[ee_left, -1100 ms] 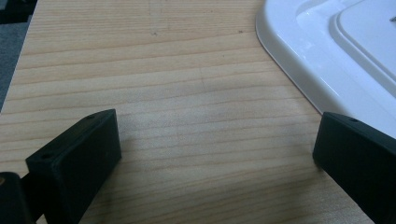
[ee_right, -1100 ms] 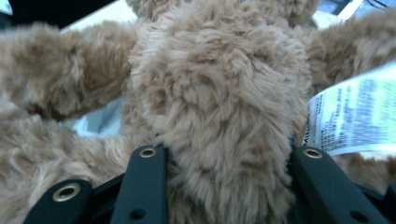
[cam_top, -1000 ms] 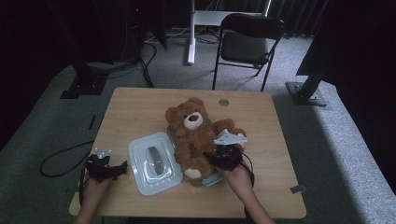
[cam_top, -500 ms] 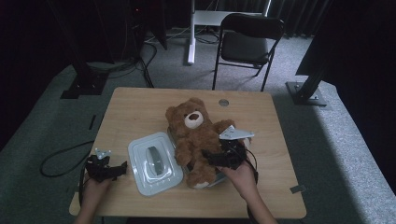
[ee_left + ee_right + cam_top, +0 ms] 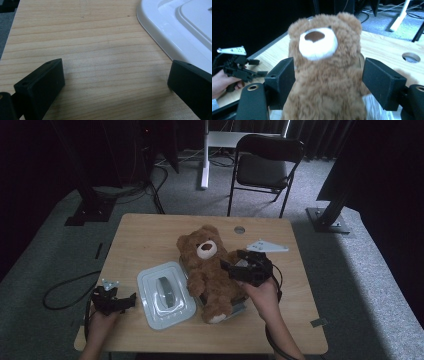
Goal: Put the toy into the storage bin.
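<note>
Though plush, rounded teddy bear (image 5: 324,75) between flat black jaws.

The left tongs (image 5: 113,82) hang just above the wooden tabletop (image 5: 95,45), jaws spread wide with bare wood between them. A white lid (image 5: 182,30) lies at the upper right, its rim beside the right-hand jaw.

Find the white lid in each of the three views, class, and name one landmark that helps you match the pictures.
High view: the white lid lies flat on the table, left of the teddy bear.
Left gripper view: its rounded rim fills the upper right corner, beyond the open jaws.
Right gripper view: the lid is not in this picture.
Shared landmark: the wooden table.
</note>
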The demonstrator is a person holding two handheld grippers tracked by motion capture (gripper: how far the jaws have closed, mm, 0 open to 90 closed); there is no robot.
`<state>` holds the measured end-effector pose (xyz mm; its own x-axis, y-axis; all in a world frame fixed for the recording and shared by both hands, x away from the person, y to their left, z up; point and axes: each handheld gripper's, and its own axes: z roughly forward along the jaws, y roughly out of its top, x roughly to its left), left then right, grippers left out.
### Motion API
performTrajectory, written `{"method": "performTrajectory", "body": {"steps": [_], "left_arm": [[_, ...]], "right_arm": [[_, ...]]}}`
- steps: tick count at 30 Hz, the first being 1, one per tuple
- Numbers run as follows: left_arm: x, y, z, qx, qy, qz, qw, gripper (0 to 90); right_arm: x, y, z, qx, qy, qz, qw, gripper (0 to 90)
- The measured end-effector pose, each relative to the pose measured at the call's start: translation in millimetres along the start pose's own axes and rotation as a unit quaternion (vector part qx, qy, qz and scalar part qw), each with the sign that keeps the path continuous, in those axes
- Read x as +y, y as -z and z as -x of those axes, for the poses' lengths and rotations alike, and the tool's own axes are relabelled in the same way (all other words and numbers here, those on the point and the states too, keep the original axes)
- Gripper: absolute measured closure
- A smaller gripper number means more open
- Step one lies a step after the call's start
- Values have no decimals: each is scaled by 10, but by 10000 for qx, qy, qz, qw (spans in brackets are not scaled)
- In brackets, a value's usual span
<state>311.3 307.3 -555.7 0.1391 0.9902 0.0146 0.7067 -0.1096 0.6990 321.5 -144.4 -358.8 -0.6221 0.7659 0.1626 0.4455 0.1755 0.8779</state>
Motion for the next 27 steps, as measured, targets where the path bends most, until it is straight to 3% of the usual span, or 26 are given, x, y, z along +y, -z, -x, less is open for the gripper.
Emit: {"method": "performTrajectory", "body": {"steps": [6, 12, 16, 21, 23, 27], "left_arm": [[0, 0, 0, -1, 0, 1, 10000, 16], [0, 0, 0, -1, 0, 0, 10000, 16], [-1, 1, -3, -12, -12, 0, 10000, 16], [-1, 1, -4, -16, -14, 2, 10000, 16], [-1, 0, -4, -16, -15, 3, 10000, 16], [-1, 0, -4, -14, -15, 5, 10000, 16]], "right_arm": [[238, -149, -12, 175, -16, 1, 9998, 263], [492, -373, -109, 87, 33, 51, 9999, 204], [602, -538, -114, 20, -58, 66, 10000, 191], [610, -735, -91, -44, -54, -129, 9999, 180], [567, -785, -73, 88, -58, -199, 9997, 157], [482, -891, -52, -31, -48, -420, 9991, 178]]}}
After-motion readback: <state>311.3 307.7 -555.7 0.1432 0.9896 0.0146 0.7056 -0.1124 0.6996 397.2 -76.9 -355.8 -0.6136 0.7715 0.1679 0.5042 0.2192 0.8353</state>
